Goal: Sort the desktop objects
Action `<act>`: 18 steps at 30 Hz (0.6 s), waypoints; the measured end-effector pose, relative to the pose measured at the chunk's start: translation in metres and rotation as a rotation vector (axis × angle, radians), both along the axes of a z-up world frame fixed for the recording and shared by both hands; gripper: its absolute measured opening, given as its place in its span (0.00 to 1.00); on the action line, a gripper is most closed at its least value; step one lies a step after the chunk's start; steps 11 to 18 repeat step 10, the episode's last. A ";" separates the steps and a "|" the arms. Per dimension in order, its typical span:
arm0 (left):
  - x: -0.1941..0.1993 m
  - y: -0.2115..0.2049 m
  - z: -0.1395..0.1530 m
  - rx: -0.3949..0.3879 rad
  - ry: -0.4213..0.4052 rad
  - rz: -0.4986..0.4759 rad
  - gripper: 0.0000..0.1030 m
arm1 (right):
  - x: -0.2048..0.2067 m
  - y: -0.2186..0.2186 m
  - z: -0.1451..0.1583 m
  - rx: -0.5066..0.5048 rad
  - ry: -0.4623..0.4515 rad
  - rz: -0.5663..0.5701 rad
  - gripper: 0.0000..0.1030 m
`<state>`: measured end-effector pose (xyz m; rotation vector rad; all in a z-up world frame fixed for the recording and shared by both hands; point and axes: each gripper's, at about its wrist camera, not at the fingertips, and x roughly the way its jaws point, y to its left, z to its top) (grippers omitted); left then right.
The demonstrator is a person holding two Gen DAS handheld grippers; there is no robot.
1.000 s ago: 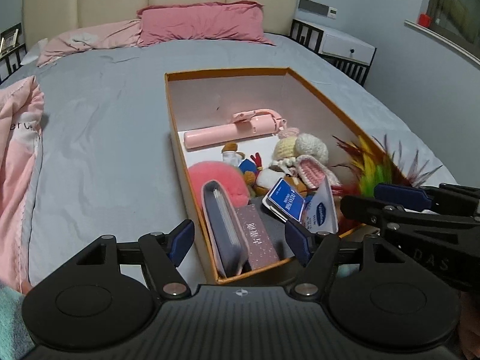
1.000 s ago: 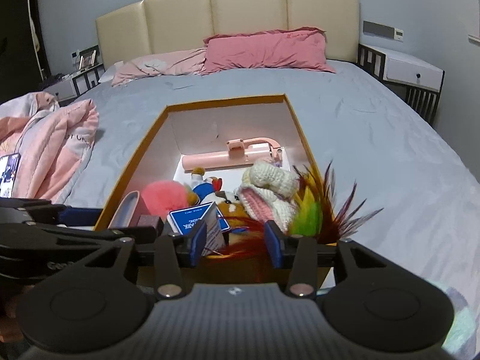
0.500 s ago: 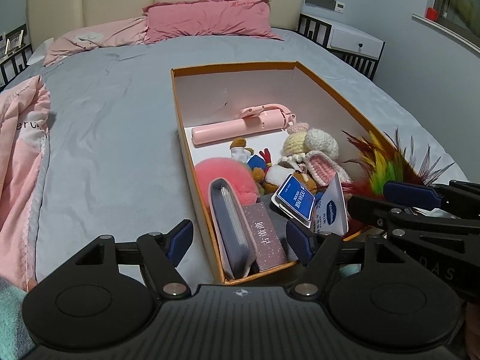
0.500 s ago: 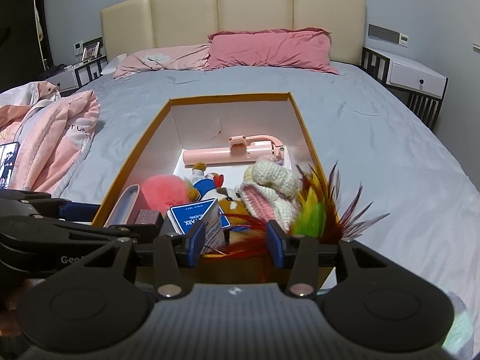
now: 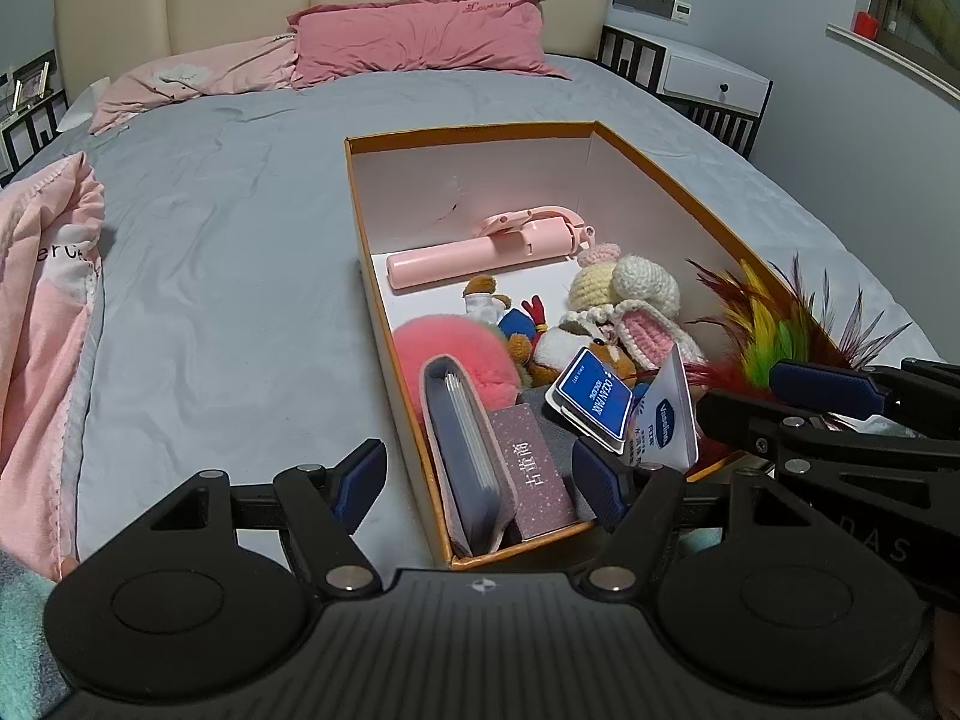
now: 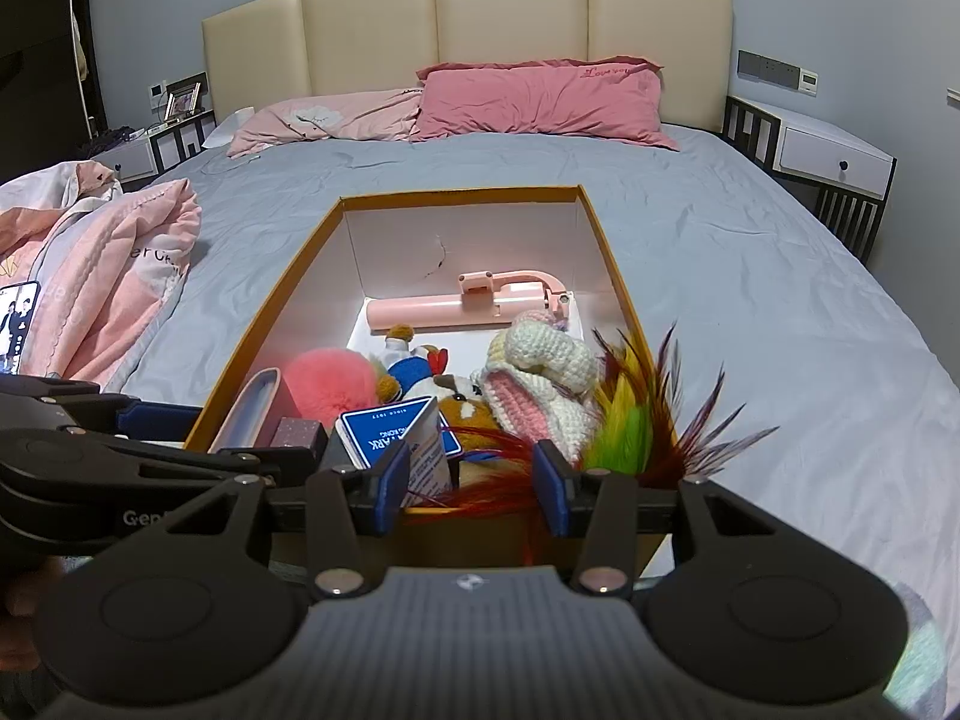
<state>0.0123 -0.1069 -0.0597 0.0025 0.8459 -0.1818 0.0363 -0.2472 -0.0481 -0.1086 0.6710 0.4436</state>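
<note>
An orange-rimmed box (image 5: 474,133) (image 6: 462,194) lies on the grey bed. It holds a pink selfie stick (image 5: 480,251) (image 6: 462,307), a pink pom-pom (image 5: 456,354), crocheted toys (image 5: 624,294), a card holder (image 5: 462,450), a blue card deck (image 5: 594,399), a Vaseline sachet (image 5: 669,420) and a feather toy (image 5: 762,330) (image 6: 624,420). My left gripper (image 5: 480,480) is open and empty at the box's near end. My right gripper (image 6: 474,474) is open and empty, just before the near wall, by the feathers.
A pink quilt (image 5: 42,312) (image 6: 114,282) lies on the bed's left side, with a phone (image 6: 15,324) on it. Pink pillows (image 5: 414,39) sit at the headboard. White nightstands (image 5: 708,75) flank the bed. Grey sheet (image 5: 228,276) surrounds the box.
Both grippers have risen and pulled back slightly, so the box sits lower and shows more fully. The jaws have kept their opening. Nothing in the box has moved.
</note>
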 end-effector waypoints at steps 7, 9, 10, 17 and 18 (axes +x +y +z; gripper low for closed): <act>0.000 0.000 0.000 0.000 0.000 0.000 0.78 | 0.000 0.000 0.000 0.000 0.000 0.000 0.46; 0.000 0.000 0.000 0.001 -0.001 0.000 0.78 | 0.000 0.000 0.000 0.000 0.000 0.000 0.46; 0.000 0.000 0.000 0.002 -0.001 0.000 0.78 | 0.000 0.000 0.000 0.000 -0.001 0.000 0.46; 0.000 0.000 0.000 0.002 -0.001 0.000 0.78 | 0.000 0.000 0.000 0.000 -0.001 0.000 0.46; 0.000 0.000 0.000 0.002 -0.001 0.000 0.78 | 0.000 0.000 0.000 0.000 -0.001 0.000 0.46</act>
